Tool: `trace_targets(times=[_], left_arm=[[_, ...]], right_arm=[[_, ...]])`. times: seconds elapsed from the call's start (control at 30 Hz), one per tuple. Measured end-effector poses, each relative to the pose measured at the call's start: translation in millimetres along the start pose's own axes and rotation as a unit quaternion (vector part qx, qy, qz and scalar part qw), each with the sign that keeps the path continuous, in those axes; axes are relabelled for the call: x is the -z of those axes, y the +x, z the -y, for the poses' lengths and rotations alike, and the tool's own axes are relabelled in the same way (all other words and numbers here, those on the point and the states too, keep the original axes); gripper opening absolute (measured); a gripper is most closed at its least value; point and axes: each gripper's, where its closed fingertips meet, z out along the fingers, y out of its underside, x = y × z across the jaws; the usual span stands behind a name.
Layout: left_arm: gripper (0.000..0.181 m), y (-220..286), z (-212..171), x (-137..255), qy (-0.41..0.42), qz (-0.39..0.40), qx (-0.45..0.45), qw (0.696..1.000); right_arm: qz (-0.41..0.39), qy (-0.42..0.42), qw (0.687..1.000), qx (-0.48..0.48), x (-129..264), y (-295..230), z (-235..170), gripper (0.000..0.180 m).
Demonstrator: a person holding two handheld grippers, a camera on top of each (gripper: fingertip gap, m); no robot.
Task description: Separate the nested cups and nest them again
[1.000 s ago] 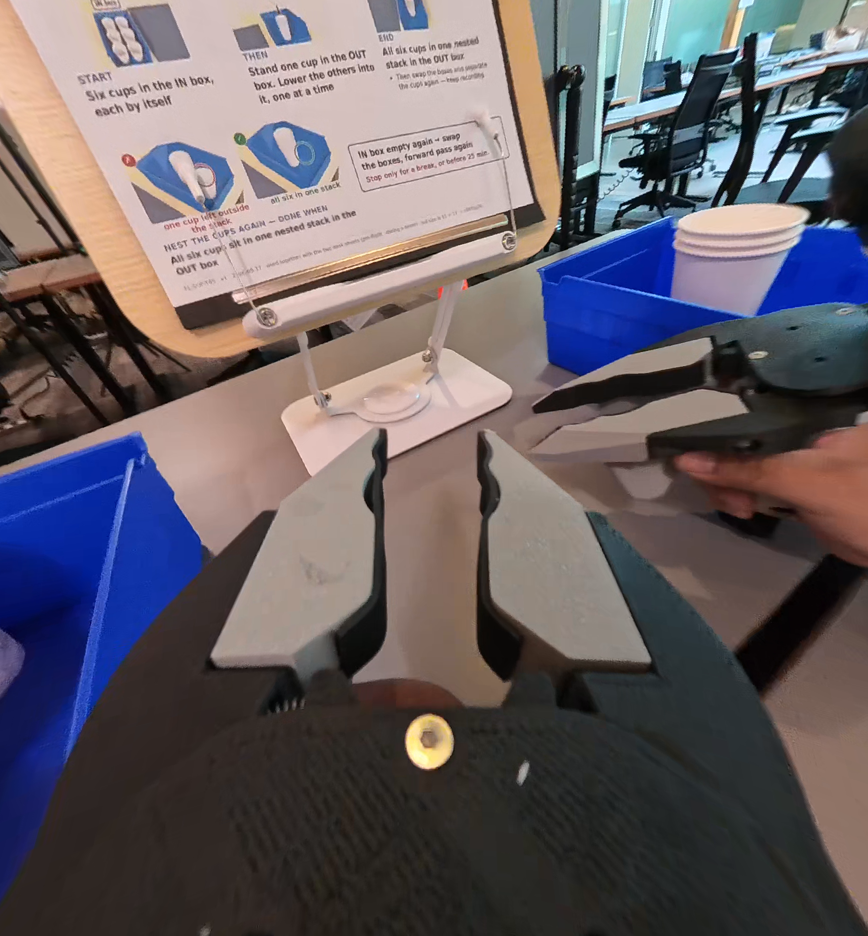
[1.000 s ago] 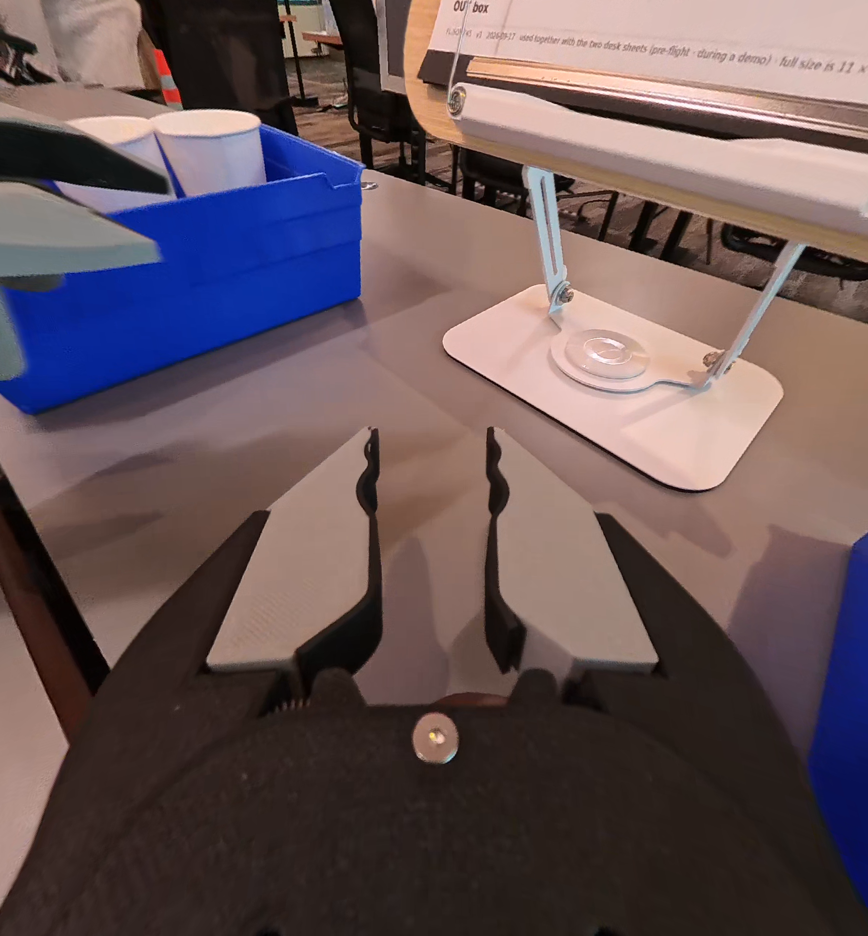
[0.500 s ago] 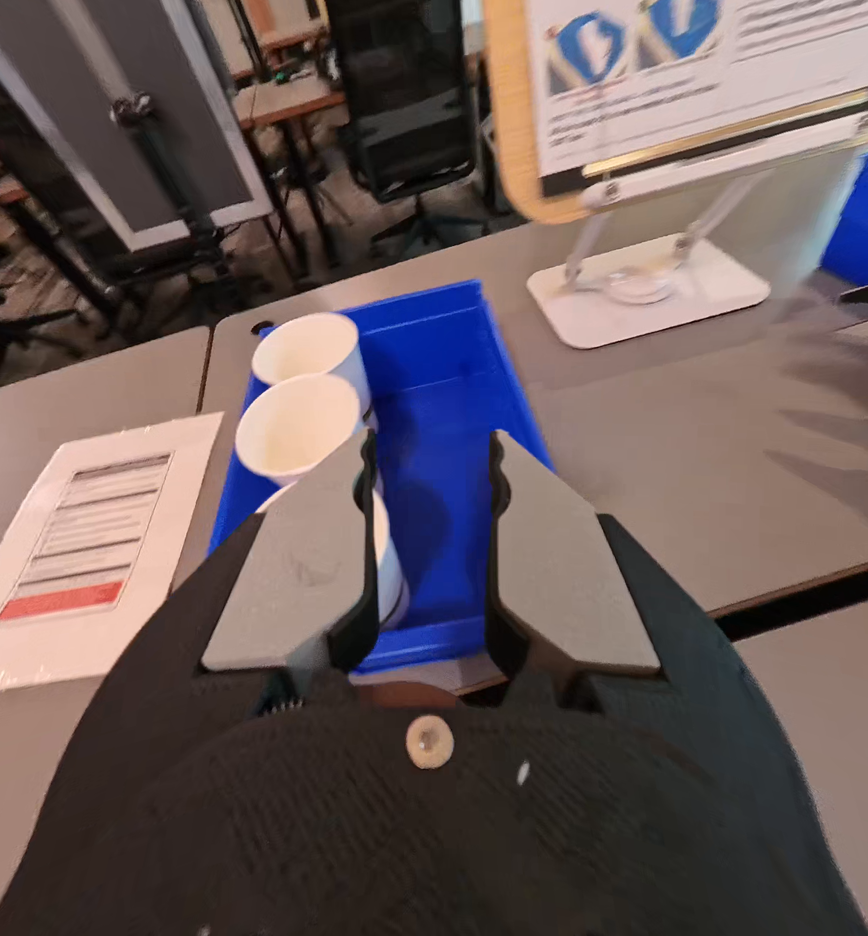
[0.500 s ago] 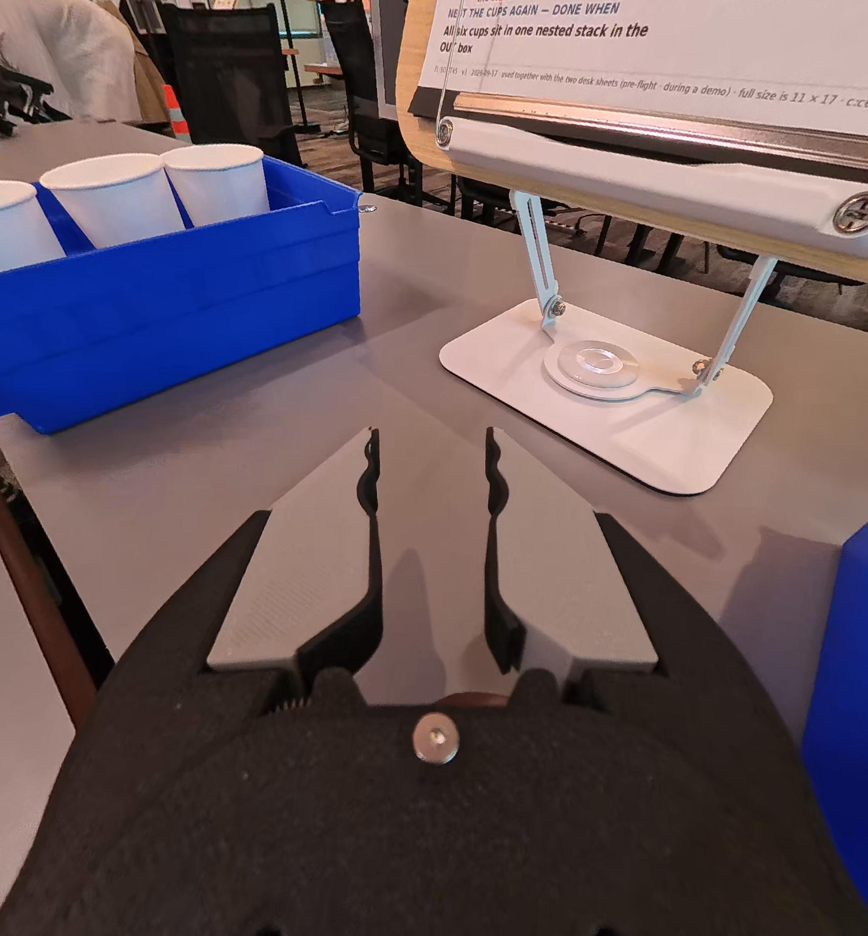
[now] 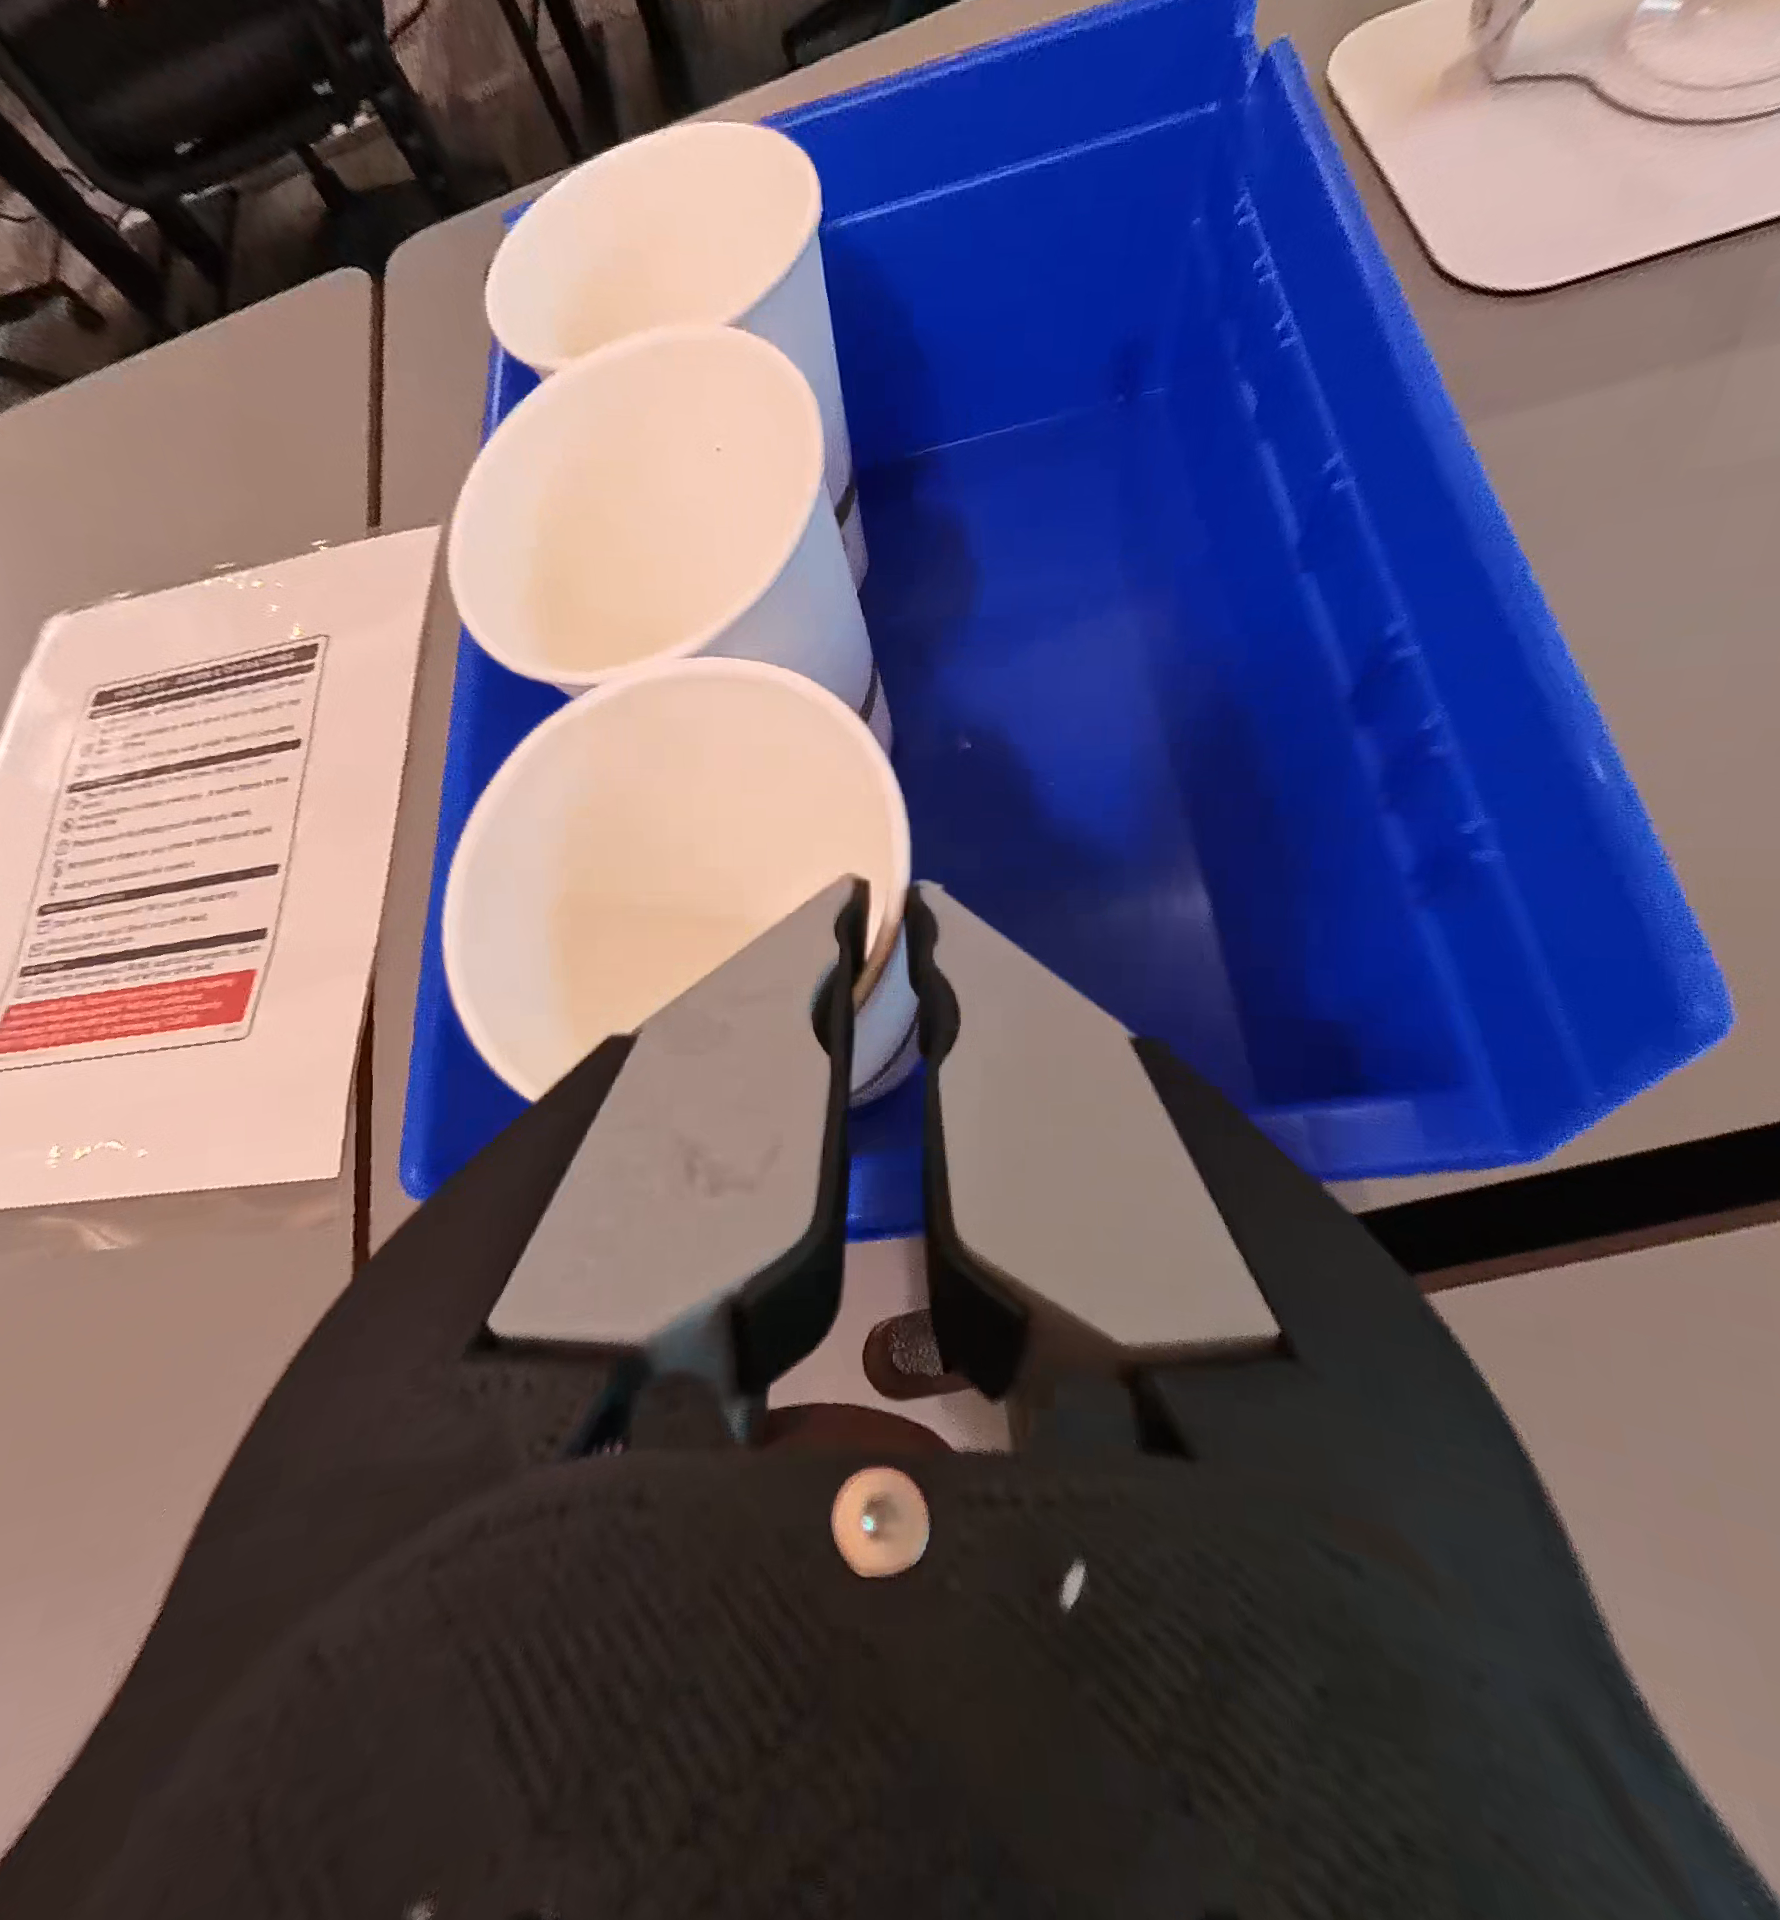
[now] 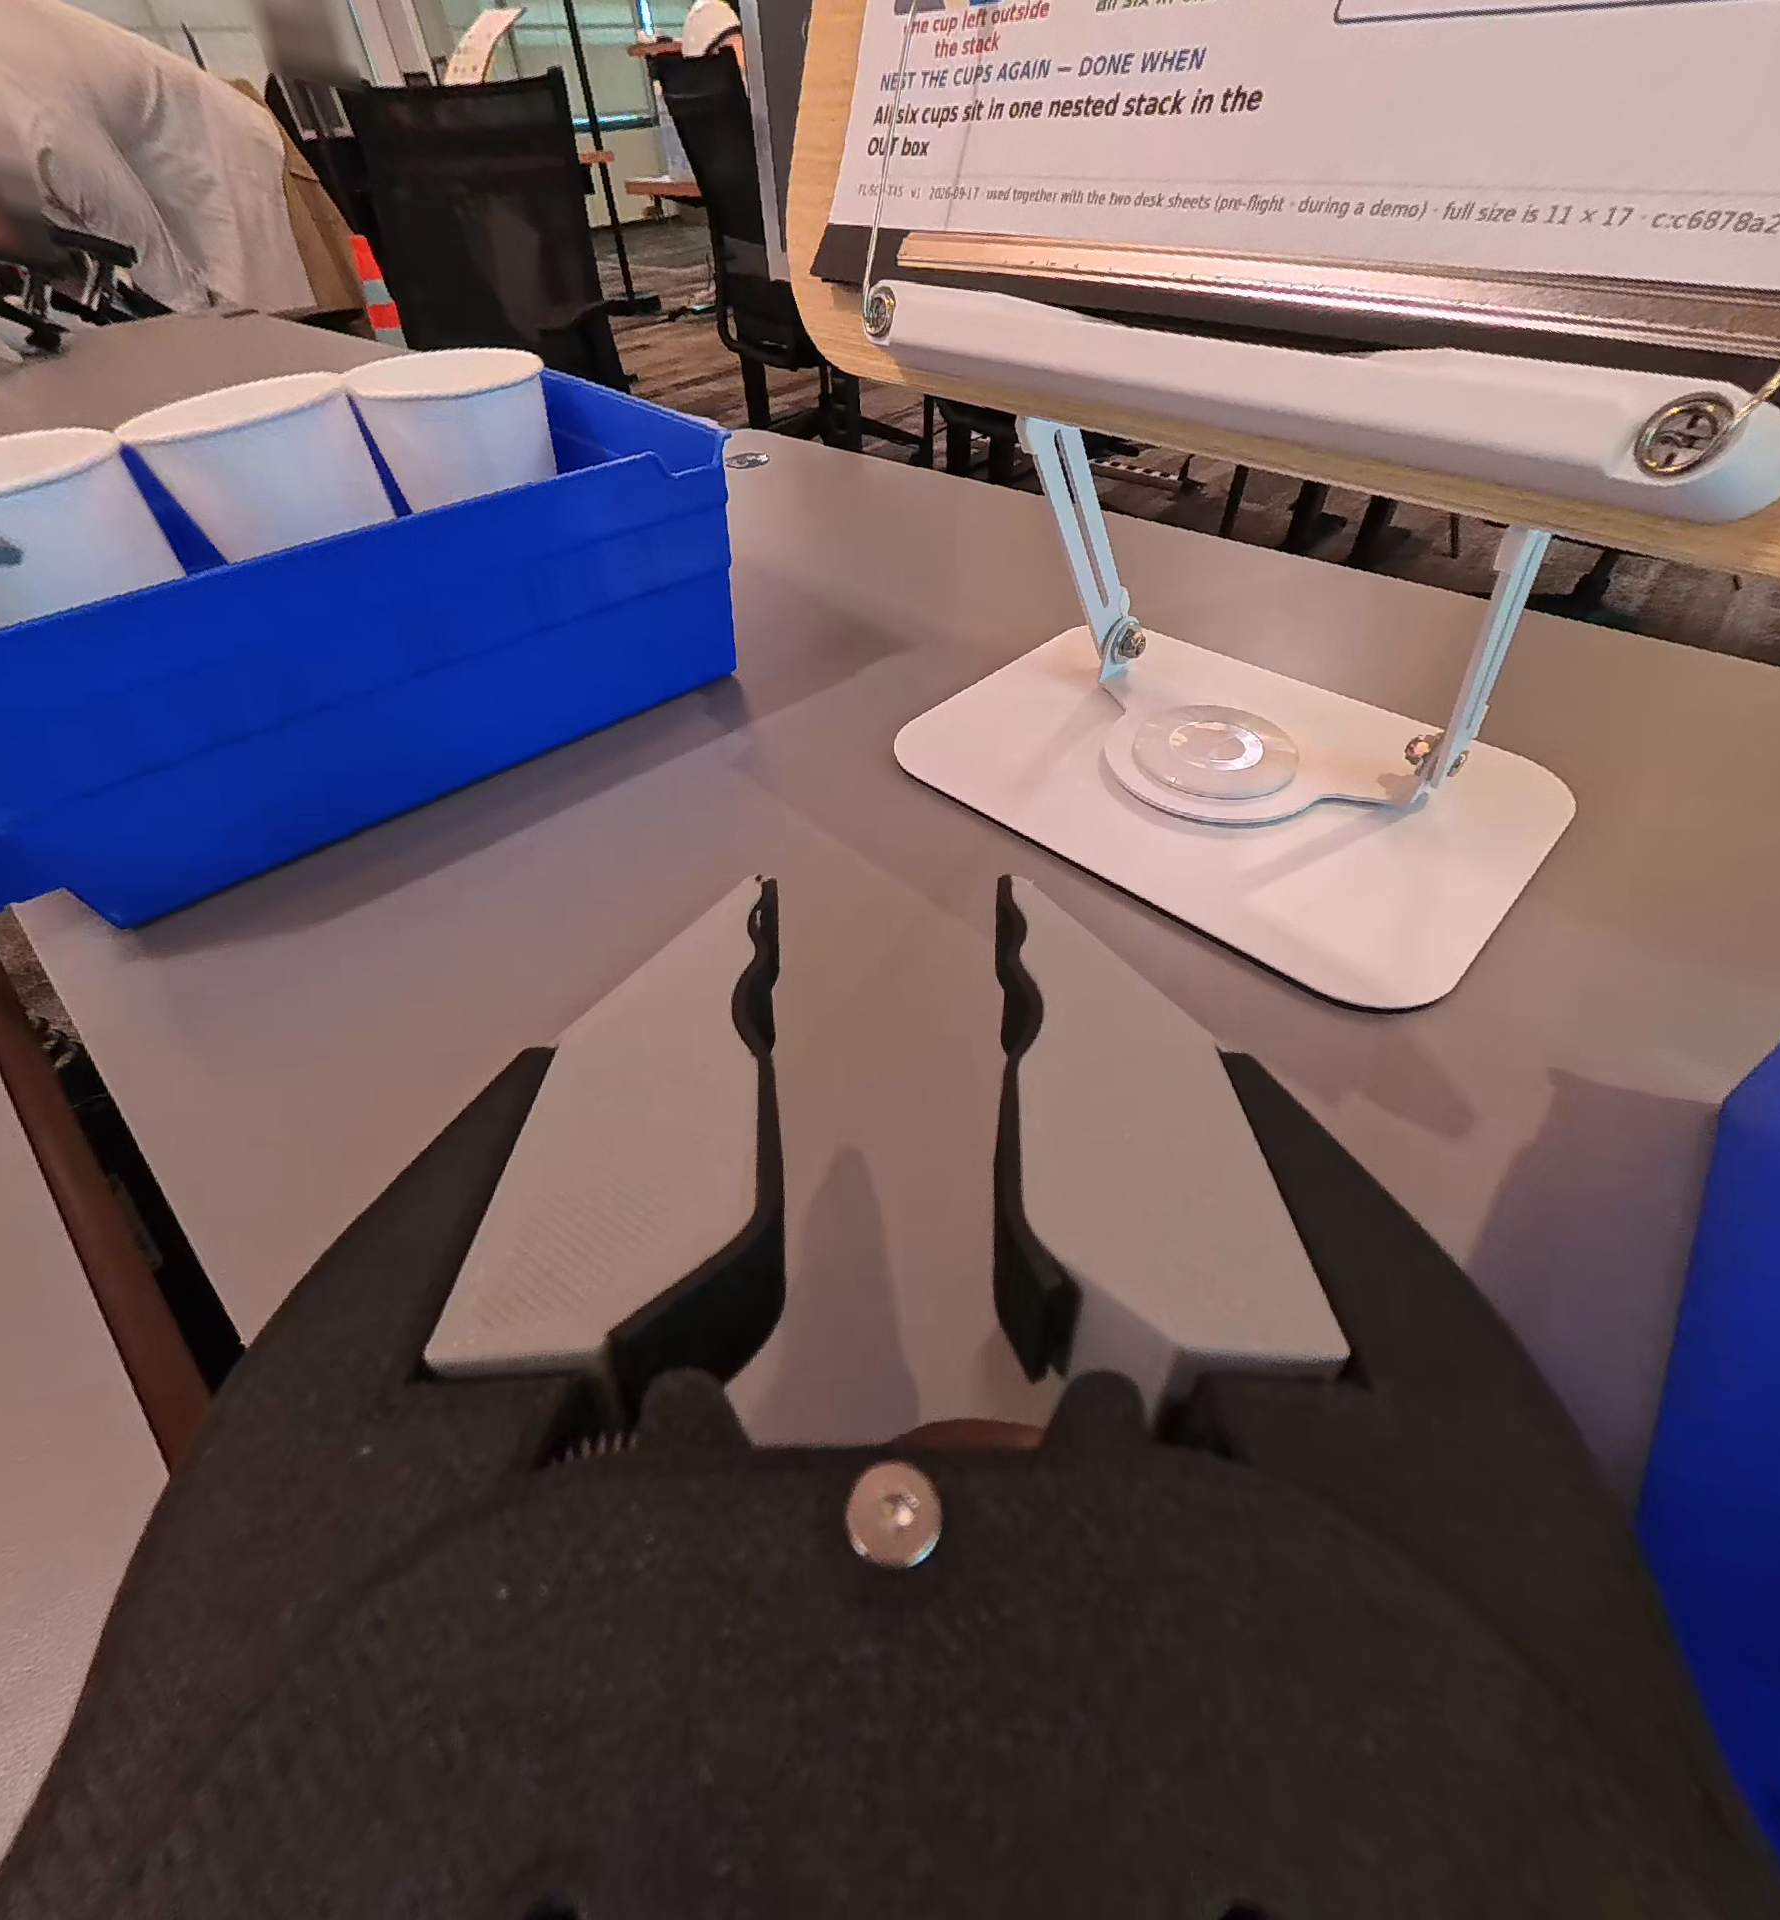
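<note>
Pinching nearest cup (image 5: 657, 894) rim, jaws narrow

Cups (image 5: 647, 520) look like matt white paper, bin (image 5: 1281, 623) is glossy blue plastic, counter (image 6: 553, 1039) smooth matt grey, tongs (image 6: 881, 904) grainy black plastic.

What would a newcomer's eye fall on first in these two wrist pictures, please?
Probably the three white paper cups standing in a row along the left wall of the bright blue bin. Next, the left gripper closed on the nearest cup's rim. The right gripper hangs open over bare grey table, beside the white document stand.
</note>
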Motion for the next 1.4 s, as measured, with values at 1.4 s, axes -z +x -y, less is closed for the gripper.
trace_targets(times=[1.4], left_arm=[[0.000, 302.7, 60.4, 9.9, 0.129, -0.110, -0.665, 0.728]], right_arm=[[0.146, -0.037, 0.986, -0.070, 16.1, -52.1, 13.1, 0.043]])
